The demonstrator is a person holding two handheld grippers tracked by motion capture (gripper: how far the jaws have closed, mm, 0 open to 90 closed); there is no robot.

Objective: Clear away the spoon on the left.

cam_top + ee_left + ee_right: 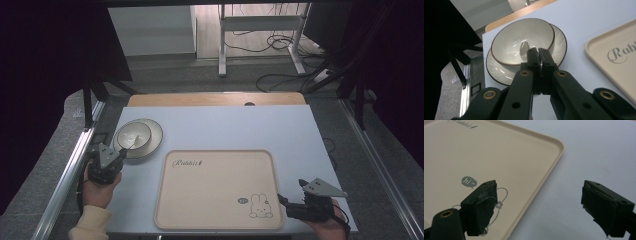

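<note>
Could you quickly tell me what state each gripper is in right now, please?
Left gripper: shut, holding nothing, at the near rim of the bowl.
Right gripper: open, empty, straddling the edge of the tray.

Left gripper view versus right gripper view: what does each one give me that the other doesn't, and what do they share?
Left gripper view alone: the bowl sitting on a plate, and the left gripper with its jaws together, at the bowl's near rim. Right gripper view alone: the right gripper with its jaws wide apart, straddling the tray's edge, plus the "hi" bubble of the rabbit drawing. Both: the beige tray and the pale blue table.
</note>
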